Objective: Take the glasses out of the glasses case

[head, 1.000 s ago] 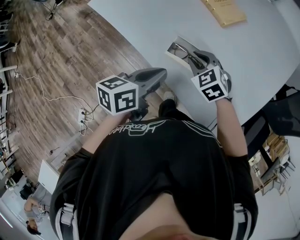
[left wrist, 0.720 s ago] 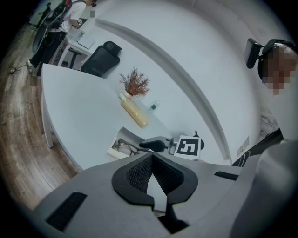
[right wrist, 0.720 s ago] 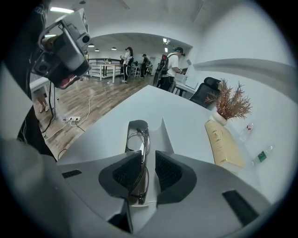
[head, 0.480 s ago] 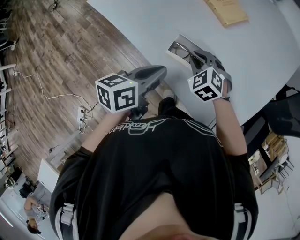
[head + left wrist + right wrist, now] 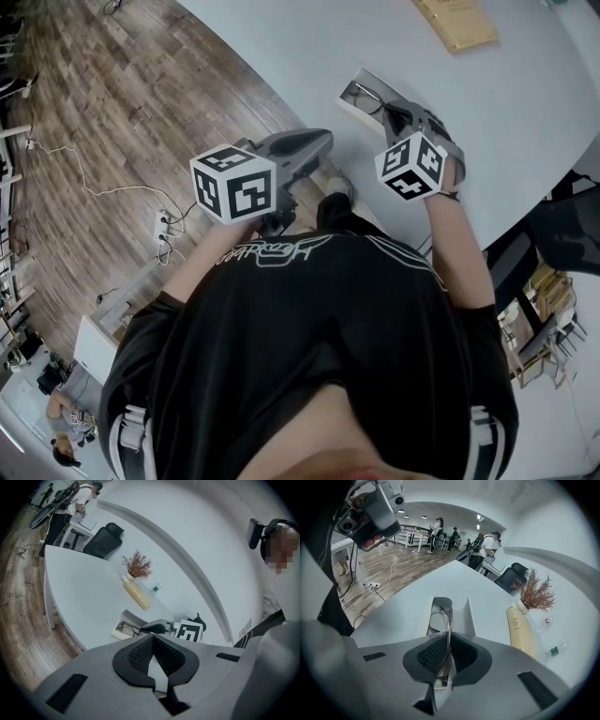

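Note:
A white glasses case [image 5: 348, 109] lies open near the edge of the white table [image 5: 525, 103], with thin metal-framed glasses [image 5: 363, 96] partly in it. My right gripper [image 5: 395, 116] reaches over the case from the near side. In the right gripper view it [image 5: 445, 657] is shut on one temple arm of the glasses [image 5: 449, 620], which runs up out of the case [image 5: 465, 616]. My left gripper [image 5: 319, 142] hovers off the table over the wooden floor. Its pads [image 5: 140, 654] hold nothing, and the case [image 5: 120, 624] lies ahead of it.
A tan bottle [image 5: 518, 631] lies on the table beyond the case, beside a vase of dried branches [image 5: 536, 592]. Office chairs [image 5: 103, 538] stand at the far side. A cable and power strip [image 5: 161, 231] lie on the floor. People stand far off in the room.
My right gripper has shifted slightly left and tilted over the case, still at the glasses. The left gripper has barely moved.

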Demonstrator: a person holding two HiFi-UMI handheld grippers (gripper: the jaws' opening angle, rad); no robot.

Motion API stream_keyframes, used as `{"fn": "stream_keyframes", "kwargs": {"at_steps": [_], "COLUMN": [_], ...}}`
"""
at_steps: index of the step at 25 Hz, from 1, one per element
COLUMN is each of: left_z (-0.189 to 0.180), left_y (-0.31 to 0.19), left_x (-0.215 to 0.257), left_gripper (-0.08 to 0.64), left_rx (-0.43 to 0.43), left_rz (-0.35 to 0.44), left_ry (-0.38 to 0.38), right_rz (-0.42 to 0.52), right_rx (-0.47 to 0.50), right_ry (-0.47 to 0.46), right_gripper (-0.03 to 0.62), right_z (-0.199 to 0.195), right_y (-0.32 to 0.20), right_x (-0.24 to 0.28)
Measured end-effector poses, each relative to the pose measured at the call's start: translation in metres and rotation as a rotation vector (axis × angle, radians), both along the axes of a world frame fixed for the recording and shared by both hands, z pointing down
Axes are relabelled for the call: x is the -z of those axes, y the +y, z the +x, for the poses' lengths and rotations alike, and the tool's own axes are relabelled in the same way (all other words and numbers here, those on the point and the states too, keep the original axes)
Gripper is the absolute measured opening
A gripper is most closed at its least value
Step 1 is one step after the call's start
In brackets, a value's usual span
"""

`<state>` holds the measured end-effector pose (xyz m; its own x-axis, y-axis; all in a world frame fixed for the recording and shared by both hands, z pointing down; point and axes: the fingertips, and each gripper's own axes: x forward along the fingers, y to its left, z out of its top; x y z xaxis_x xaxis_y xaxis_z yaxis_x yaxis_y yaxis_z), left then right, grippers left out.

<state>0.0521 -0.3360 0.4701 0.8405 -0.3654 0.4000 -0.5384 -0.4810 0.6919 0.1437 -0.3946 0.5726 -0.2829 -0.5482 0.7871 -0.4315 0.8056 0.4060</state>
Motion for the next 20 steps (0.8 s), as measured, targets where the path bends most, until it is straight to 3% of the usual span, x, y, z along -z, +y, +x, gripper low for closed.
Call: {"fn": "stream_keyframes", "kwargs": {"at_steps": [7, 20], "left_z": [-0.006, -0.013], "left_y": [0.003, 0.012], "left_x": [0.001, 0.01], "left_gripper": [0.008, 0.008], "left_rx": [0.009, 0.016], "left_rz": [0.005, 0.026], "left_ry": [-0.002, -0.006], "right_rz": [0.011, 0.112], "right_rx": [-0.01, -0.045], "right_ry": [-0.007, -0.013], "right_gripper": [0.02, 0.02], "right_z": [-0.002, 0.002], "right_y": [0.0, -0.008], "right_x": [0.004, 0.028]}}
